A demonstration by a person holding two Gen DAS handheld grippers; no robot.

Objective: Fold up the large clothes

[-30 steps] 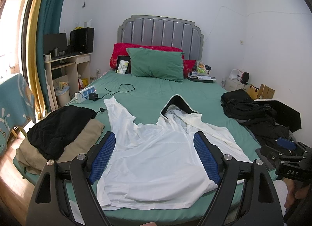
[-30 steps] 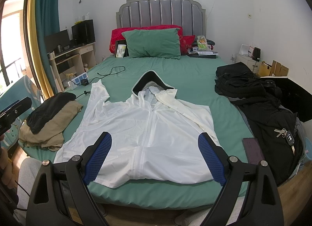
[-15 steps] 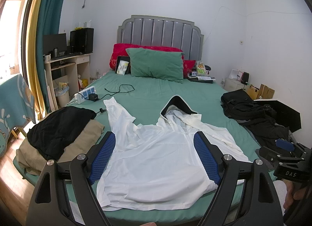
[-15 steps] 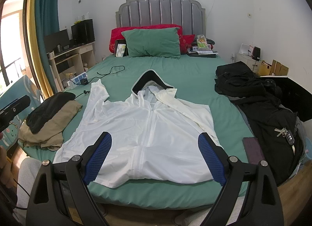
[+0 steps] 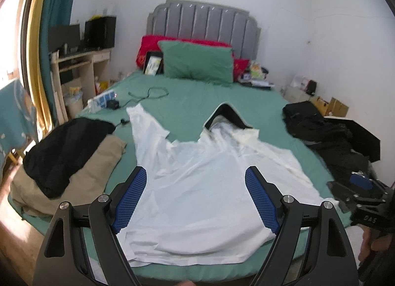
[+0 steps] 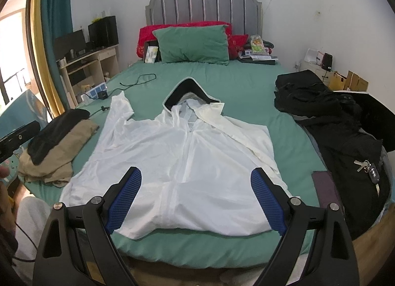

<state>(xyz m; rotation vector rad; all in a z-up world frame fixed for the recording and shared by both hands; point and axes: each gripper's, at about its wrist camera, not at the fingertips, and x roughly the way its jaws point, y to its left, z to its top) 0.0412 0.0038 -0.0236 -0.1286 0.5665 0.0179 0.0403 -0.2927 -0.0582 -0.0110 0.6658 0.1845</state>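
Currently: white hooded jacket (image 6: 187, 157) flat on green bed (image 6: 246, 81), hood far, hem near | left gripper (image 5: 196, 194) spread wide, empty | right gripper (image 6: 196, 197) spread wide, empty, above hem

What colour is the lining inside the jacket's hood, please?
Black lining, clearest in the right wrist view.

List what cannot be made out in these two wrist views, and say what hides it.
- White hooded jacket: right sleeve folded across the front, its cuff hidden, right wrist view.
- Jacket hem: partly behind the left gripper, left wrist view.
- Tan garment: largely hidden under the black garment, right wrist view.
- Keys: too small to read.
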